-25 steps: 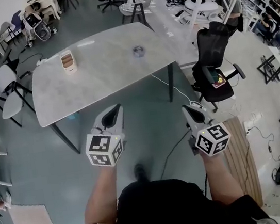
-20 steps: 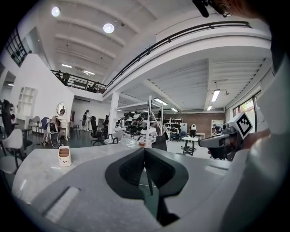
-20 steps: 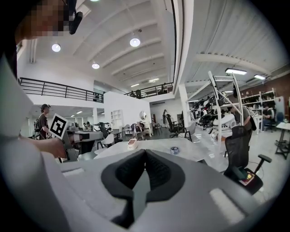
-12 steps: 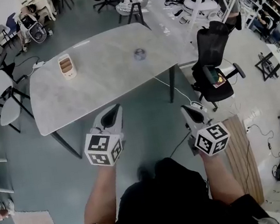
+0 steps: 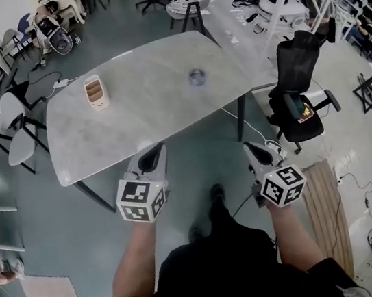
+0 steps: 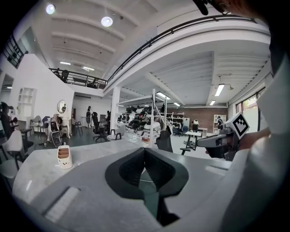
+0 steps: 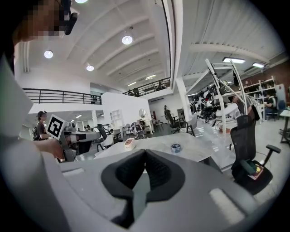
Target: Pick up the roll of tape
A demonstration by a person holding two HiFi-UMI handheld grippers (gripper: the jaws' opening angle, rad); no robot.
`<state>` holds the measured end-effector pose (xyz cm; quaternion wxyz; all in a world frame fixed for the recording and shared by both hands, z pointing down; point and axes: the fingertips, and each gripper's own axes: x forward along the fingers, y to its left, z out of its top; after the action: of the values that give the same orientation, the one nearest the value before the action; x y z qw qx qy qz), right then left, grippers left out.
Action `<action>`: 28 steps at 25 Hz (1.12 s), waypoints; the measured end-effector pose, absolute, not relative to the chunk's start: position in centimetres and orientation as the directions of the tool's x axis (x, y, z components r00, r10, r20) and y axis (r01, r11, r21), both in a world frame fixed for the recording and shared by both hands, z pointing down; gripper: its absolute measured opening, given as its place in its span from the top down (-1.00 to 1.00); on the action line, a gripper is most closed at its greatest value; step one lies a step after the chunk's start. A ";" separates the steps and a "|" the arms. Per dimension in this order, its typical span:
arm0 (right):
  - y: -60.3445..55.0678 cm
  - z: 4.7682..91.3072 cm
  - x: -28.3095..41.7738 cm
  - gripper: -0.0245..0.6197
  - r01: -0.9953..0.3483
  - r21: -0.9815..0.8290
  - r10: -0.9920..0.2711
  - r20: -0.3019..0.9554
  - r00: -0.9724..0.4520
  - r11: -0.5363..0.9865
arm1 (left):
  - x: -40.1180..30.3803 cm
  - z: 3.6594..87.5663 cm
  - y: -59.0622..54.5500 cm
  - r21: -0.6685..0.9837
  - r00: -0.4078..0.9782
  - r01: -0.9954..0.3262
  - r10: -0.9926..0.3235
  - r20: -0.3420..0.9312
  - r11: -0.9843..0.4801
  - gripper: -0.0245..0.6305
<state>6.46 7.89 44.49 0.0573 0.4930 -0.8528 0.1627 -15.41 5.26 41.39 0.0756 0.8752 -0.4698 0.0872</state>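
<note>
The roll of tape (image 5: 196, 77) is small and bluish and lies on the far right part of the pale grey table (image 5: 133, 117); the right gripper view also catches the tape (image 7: 176, 147) on the tabletop. My left gripper (image 5: 151, 158) hangs just short of the table's near edge, shut and empty. My right gripper (image 5: 256, 151) is over the floor beside the table's right legs, also shut with nothing in it. In the left gripper view the closed left gripper (image 6: 144, 152) hides the tape. In its own view the right gripper (image 7: 145, 153) points at the table.
A beige holder (image 5: 96, 92) stands on the table's left part. A black office chair (image 5: 298, 86) is to the table's right, a white chair (image 5: 13, 128) to its left. A cable runs over the floor below the table, and a wooden board (image 5: 319, 207) lies at my right.
I have stepped closer: the table's near edge now sits nearer both grippers. Both grippers stay shut and keep their spacing.
</note>
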 end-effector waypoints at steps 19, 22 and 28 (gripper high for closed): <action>-16.8 47.0 15.0 0.91 -0.795 -0.287 -0.753 0.264 -0.602 0.535 | -5.0 43.3 -17.1 0.051 0.488 -0.867 -0.821 0.296 -0.496 0.92; -19.4 46.7 15.7 0.91 -0.784 -0.288 -0.745 0.255 -0.616 0.550 | -3.9 43.4 -19.0 0.058 0.483 -0.870 -0.822 0.301 -0.490 0.92; -22.8 46.0 14.4 0.91 -0.752 -0.282 -0.712 0.248 -0.657 0.596 | -3.7 43.8 -22.1 0.080 0.476 -0.875 -0.824 0.308 -0.477 0.92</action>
<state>14.42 -22.82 45.95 0.0545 0.4105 -0.8916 0.1832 -3.69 -22.07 43.78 0.1137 0.8517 -0.4987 0.1142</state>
